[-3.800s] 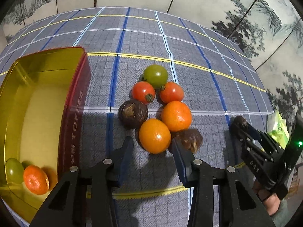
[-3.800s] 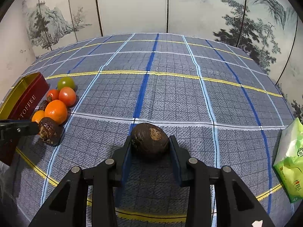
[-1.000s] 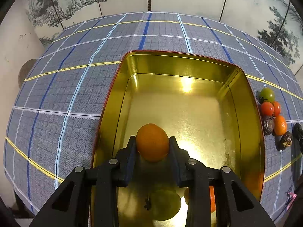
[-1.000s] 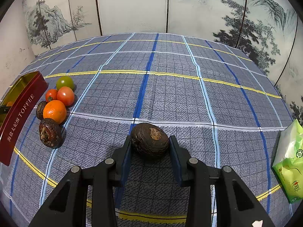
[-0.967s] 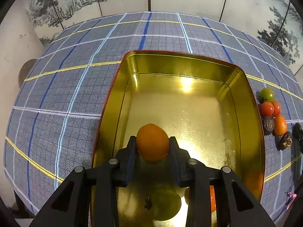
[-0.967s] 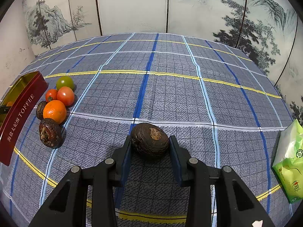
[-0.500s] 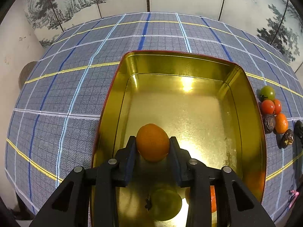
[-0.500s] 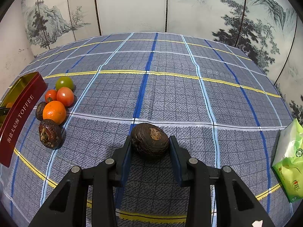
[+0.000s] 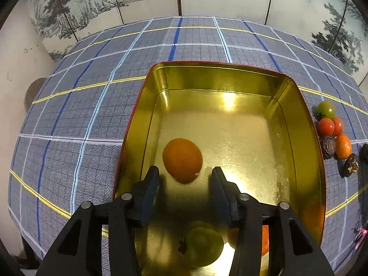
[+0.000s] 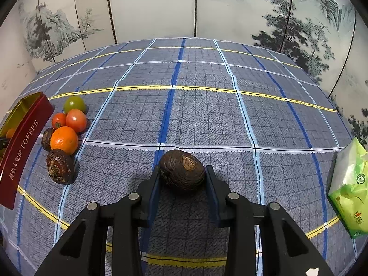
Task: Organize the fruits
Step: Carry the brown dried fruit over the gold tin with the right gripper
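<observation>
Plaid cloth, L gripper opening over orange in tin, R gripper pinching brown fruit

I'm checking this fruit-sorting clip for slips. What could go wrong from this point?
1. The left gripper is opening; the freed round orange fruit may roll on the smooth gold tin floor.
2. The right gripper pinches the wrinkled dark brown fruit only at its tips; it could slip out.
</observation>
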`<state>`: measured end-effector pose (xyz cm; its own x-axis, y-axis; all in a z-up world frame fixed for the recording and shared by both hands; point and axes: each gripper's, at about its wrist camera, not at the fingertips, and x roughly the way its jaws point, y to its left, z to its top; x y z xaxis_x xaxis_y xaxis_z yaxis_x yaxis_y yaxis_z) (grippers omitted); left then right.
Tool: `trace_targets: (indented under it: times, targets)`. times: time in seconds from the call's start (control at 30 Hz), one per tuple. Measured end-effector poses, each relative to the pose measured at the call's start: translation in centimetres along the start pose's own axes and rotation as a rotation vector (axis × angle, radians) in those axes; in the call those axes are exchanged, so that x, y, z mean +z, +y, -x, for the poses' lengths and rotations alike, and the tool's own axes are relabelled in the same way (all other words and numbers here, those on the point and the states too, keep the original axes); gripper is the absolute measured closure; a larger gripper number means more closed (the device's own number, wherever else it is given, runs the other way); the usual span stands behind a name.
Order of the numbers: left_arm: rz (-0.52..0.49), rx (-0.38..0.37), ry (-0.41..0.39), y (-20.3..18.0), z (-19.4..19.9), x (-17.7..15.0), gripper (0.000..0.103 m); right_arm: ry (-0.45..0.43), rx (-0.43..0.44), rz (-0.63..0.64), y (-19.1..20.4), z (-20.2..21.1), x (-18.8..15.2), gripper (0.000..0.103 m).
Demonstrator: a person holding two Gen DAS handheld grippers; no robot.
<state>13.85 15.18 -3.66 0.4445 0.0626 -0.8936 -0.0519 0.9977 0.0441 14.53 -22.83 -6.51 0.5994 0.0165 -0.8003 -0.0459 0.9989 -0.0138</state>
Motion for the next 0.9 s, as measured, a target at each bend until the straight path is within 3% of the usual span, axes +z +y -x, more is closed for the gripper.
trace_targets:
  times: [0.23,0.3,0.4,0.63,0.9]
  targets:
    - [-0.008,-0.014,-0.029,-0.2,0.8,-0.1,0.051,-0.020,0.009,-0.005,0.6,1.3,0.6,0.070]
    - [-0.014,-0.021,-0.046,-0.4,1.3,-0.1,0.043,-0.031,0.017,-0.002,1.1,1.9,1.0,0.070]
    - [-0.022,-0.025,-0.075,-0.6,2.1,-0.1,0.039,-0.048,0.034,0.017,2.1,2.7,1.5,0.070]
    - [-0.004,-0.064,-0.139,0.0,4.7,-0.1,0.039,-0.088,0.107,0.079,5.8,4.8,3.0,0.070]
    - [0.103,-0.079,-0.190,3.8,7.5,-0.8,0.034,-0.108,0.246,0.173,12.1,6.6,4.3,0.070]
